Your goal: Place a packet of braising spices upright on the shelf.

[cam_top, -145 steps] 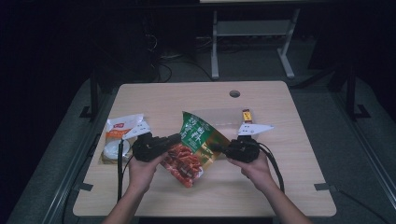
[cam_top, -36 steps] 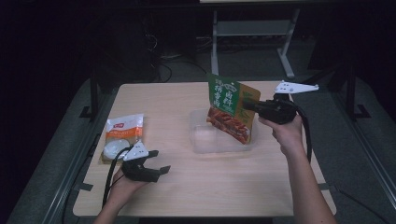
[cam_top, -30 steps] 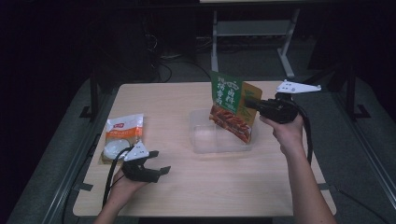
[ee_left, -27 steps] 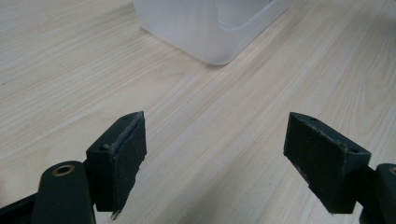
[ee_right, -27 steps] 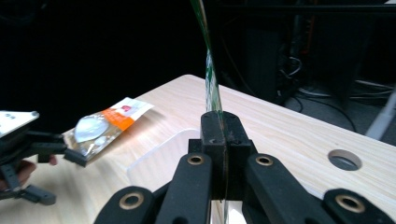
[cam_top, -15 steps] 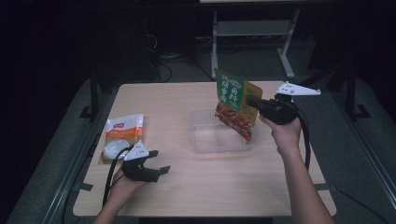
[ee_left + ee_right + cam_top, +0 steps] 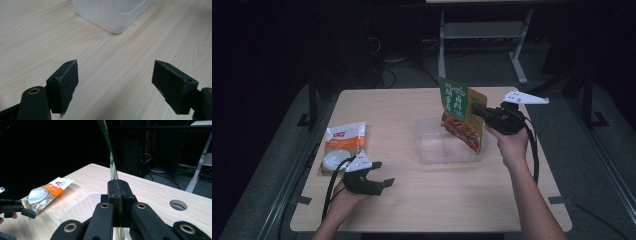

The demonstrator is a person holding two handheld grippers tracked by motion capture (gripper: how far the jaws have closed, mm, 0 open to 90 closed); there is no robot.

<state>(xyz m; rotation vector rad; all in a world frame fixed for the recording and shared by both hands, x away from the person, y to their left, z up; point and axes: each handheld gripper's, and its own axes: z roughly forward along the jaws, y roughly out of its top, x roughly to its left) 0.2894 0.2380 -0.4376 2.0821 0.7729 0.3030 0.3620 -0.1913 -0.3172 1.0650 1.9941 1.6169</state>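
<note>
A green snack bag point(image 7: 462, 117) printed with red food hangs upright over a clear plastic tub point(image 7: 447, 143) in the middle of the table. My right gripper point(image 7: 484, 113) is shut on the bag's right edge; in the right gripper view the thin green edge point(image 7: 113, 167) rises from between the closed jaws. My left gripper point(image 7: 382, 172) rests low on the table near the front left, open with nothing between its fingers point(image 7: 63, 82). The tub's corner point(image 7: 112, 15) lies ahead of it.
An orange and white food pouch point(image 7: 343, 147) lies flat at the table's left edge, just behind my left hand; the pouch point(image 7: 46, 191) also lies far left in the right gripper view. A round cable hole point(image 7: 178, 205) is in the tabletop. Dark floor and desk legs lie beyond.
My right gripper has carried the green bag a little to the right and turned it more upright over the tub. The left gripper has stayed put.
</note>
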